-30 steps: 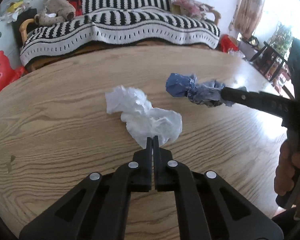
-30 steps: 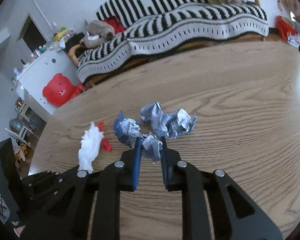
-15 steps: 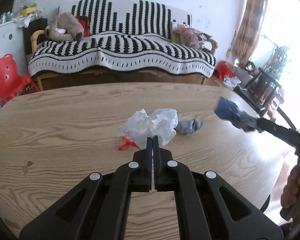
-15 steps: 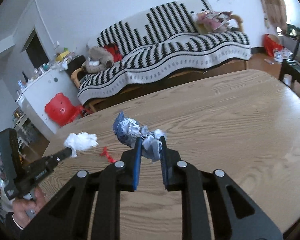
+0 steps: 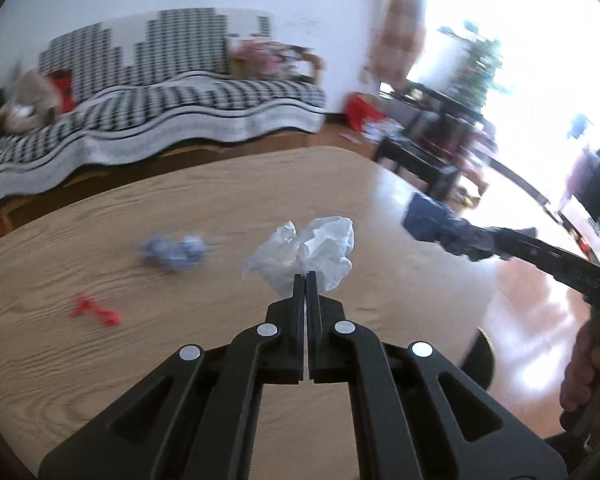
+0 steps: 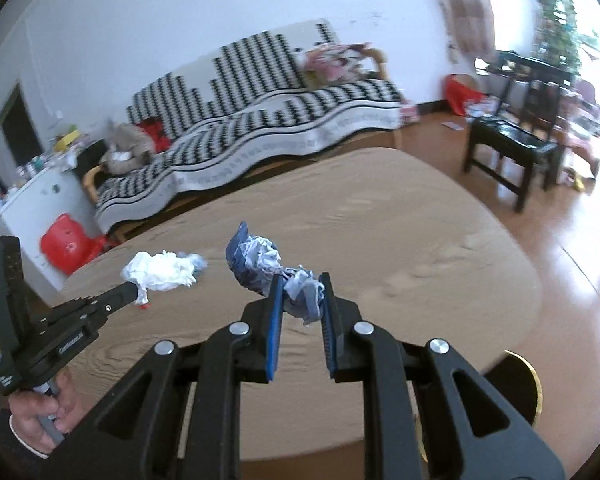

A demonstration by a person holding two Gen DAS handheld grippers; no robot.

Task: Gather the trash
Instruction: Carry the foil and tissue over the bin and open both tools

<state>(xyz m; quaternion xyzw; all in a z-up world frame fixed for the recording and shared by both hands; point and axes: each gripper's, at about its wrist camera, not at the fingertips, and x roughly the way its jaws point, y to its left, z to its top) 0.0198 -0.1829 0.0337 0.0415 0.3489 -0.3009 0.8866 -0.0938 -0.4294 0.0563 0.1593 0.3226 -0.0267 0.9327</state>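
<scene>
A: Start at the tongs. What are they doing?

B: The left gripper (image 5: 305, 280) is clenched flat on a crumpled white tissue (image 5: 308, 250), lifted clear of the wooden table (image 5: 100, 360). The right gripper (image 6: 302, 292) is clamped on a blue-and-white paper wad (image 6: 268, 266), jaws slightly apart around it, also off the table.

A: And around them?

B: In the left wrist view, another crumpled bluish wad (image 5: 174, 252) lies on the table at about ten o'clock from the fingertips, and a small red scrap (image 5: 96, 312) sits at nine o'clock, nearer the edge. The right gripper reaches in from three o'clock. Beyond the table stands a sofa under a black-and-white striped blanket (image 6: 260, 120); a dark stool (image 6: 512, 152) is at two o'clock in the right wrist view.

A: Anything in the way?

B: Nothing lies between the two grippers.

A: What differs from a second ago?

B: Both loads were low over the table then; now they ride higher, and both views have swung toward the window side. The second wad and red scrap remain behind.
</scene>
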